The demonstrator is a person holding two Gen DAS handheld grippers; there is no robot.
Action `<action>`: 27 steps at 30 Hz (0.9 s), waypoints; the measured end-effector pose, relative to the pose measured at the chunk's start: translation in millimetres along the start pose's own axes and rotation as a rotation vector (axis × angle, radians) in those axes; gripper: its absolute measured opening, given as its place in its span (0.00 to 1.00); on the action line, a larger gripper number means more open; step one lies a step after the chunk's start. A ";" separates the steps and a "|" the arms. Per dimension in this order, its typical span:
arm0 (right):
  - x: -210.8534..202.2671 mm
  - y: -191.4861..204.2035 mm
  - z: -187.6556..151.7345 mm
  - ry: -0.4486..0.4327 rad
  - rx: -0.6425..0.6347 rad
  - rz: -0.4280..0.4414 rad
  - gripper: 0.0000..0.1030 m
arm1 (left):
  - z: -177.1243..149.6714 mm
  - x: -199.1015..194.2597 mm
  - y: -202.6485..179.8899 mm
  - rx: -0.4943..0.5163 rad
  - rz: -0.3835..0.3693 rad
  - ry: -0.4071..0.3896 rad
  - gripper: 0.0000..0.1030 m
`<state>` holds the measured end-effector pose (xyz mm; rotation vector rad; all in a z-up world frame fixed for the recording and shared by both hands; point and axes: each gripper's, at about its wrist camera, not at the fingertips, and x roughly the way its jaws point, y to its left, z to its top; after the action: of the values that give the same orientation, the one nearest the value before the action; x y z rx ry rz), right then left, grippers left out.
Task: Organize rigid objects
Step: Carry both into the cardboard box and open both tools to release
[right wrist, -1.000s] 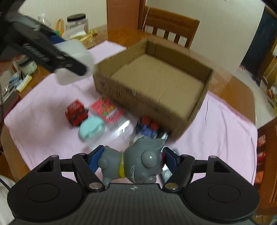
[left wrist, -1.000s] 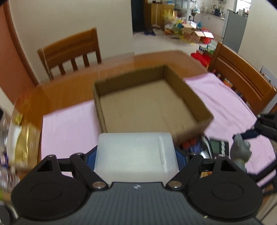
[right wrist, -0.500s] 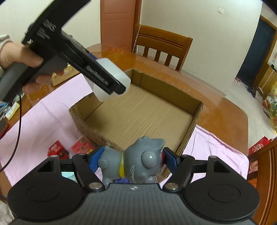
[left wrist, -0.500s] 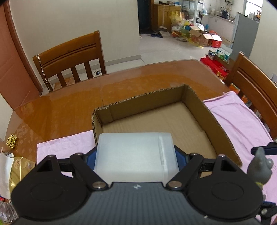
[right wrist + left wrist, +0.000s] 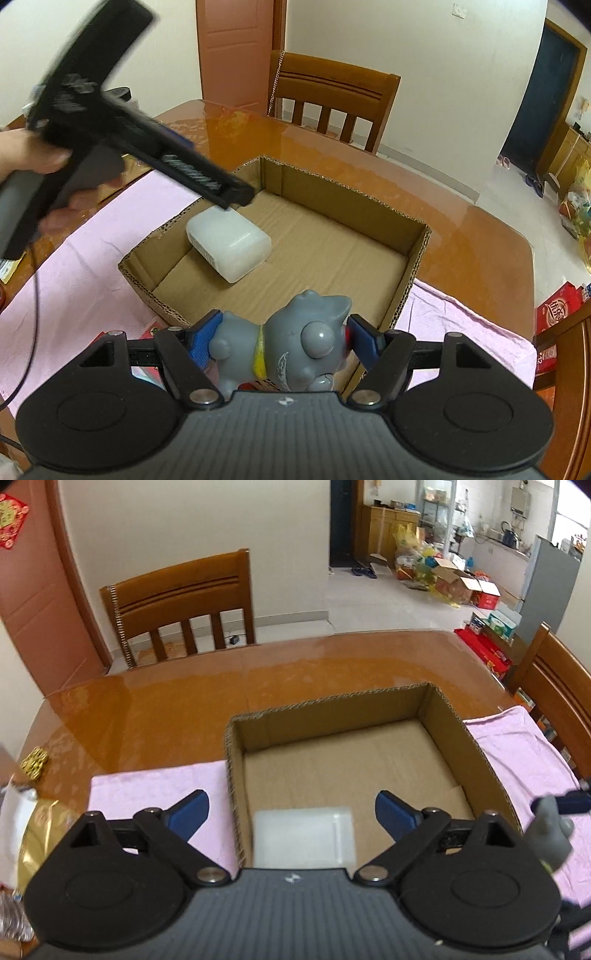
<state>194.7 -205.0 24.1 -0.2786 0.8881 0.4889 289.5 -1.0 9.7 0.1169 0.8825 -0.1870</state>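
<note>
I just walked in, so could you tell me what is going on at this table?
A person is sorting items into a cardboard box. The left gripper has just opened, and the white plastic case now lies inside the box. The right gripper holds a grey toy figure at the box's near edge.

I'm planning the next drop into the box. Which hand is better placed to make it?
Right. The right gripper is shut on the grey toy just short of the box. The left gripper, jaws just opened, is empty; its white block already lies in the box.
</note>
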 end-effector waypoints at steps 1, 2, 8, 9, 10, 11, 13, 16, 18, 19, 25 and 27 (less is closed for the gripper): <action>4.1 -1.3 2.4 0.004 0.000 0.002 0.75 | -4.0 -4.9 2.8 -0.011 0.000 -0.005 0.95; 6.5 -1.4 3.7 0.007 0.001 0.005 0.75 | -8.2 -9.5 5.2 -0.020 0.000 -0.003 0.95; 20.0 -7.1 19.5 0.014 0.014 0.018 0.75 | -33.1 -35.7 17.8 -0.074 0.050 -0.016 0.97; 22.9 -7.4 23.4 0.015 0.016 0.021 0.75 | -38.1 -39.7 18.4 -0.073 0.060 -0.018 0.97; 25.6 -8.5 27.8 0.014 0.016 0.022 0.75 | -42.7 -42.8 19.4 -0.073 0.074 -0.016 0.97; 28.1 -9.9 31.8 0.014 0.016 0.020 0.75 | -47.4 -45.7 20.5 -0.078 0.092 -0.012 0.97; 33.5 -12.5 40.9 0.012 0.015 0.017 0.75 | -56.3 -51.4 23.6 -0.084 0.104 -0.007 0.97; 42.8 -16.5 55.3 0.009 0.014 0.008 0.75 | -68.2 -56.9 30.0 -0.111 0.119 -0.002 0.97; 49.3 -20.0 65.0 0.004 0.016 0.000 0.75 | -74.8 -58.6 33.3 -0.121 0.129 0.008 0.97; 52.6 -21.5 69.3 0.003 0.017 -0.010 0.76 | -78.0 -59.2 35.1 -0.128 0.132 0.010 0.97; 55.2 -26.5 74.9 -0.023 0.030 -0.030 1.00 | -93.3 -59.6 38.7 -0.141 0.135 0.034 0.97; 52.6 -29.1 71.4 -0.023 0.053 -0.024 1.00 | -97.7 -59.2 37.1 -0.137 0.127 0.043 0.97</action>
<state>285.6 -184.1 26.4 -0.2348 0.8731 0.4448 186.8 59.5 -5.0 0.0493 0.9245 -0.0058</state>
